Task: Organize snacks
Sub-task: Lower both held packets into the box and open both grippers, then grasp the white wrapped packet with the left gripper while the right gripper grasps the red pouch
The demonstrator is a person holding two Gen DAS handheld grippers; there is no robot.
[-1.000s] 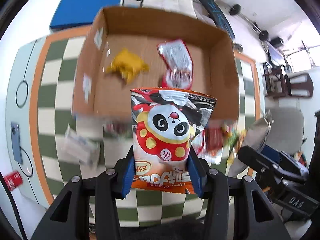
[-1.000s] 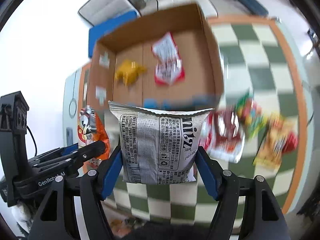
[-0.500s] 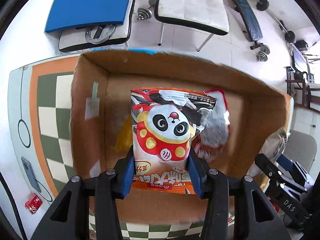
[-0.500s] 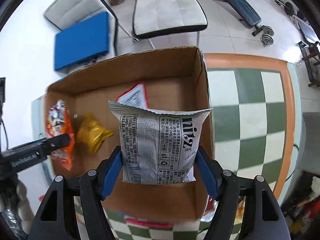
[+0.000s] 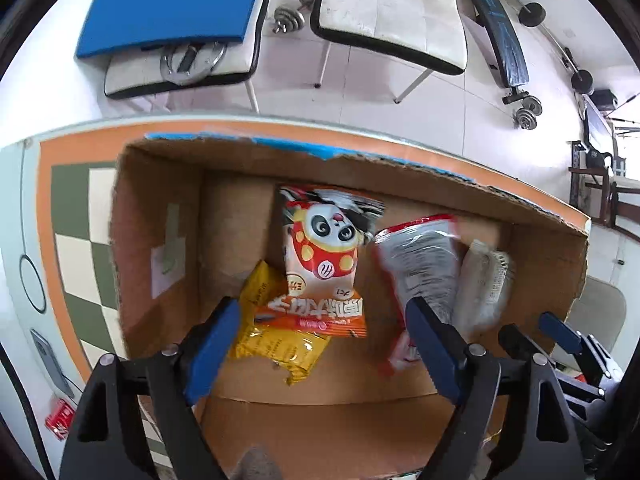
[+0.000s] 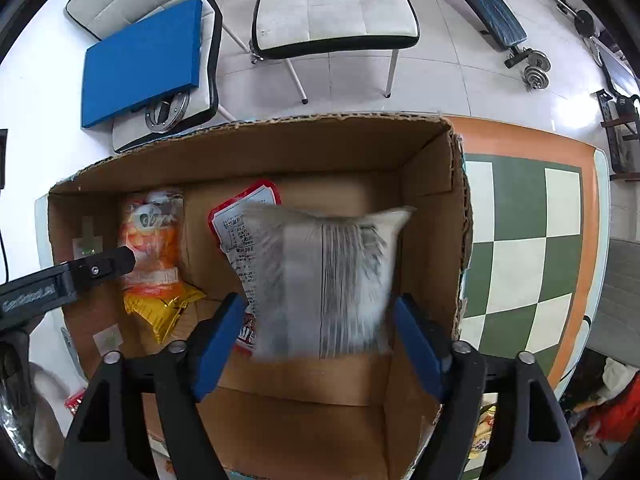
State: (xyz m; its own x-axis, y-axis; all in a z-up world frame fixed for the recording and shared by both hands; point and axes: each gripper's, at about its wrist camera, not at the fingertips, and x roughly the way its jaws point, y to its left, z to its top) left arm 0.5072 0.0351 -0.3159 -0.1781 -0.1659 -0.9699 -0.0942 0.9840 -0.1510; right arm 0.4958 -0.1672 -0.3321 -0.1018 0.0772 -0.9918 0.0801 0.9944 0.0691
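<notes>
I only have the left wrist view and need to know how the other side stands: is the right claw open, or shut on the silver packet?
Observer: Open. In the right wrist view the right claw is spread, and the silver packet is motion-blurred between its fingers, apparently falling free.
Operator: Is anything outside the box on that side?
Observer: Yes. Some yellowish packaging, too small to identify, shows beyond the right wall of the cardboard box.
</notes>
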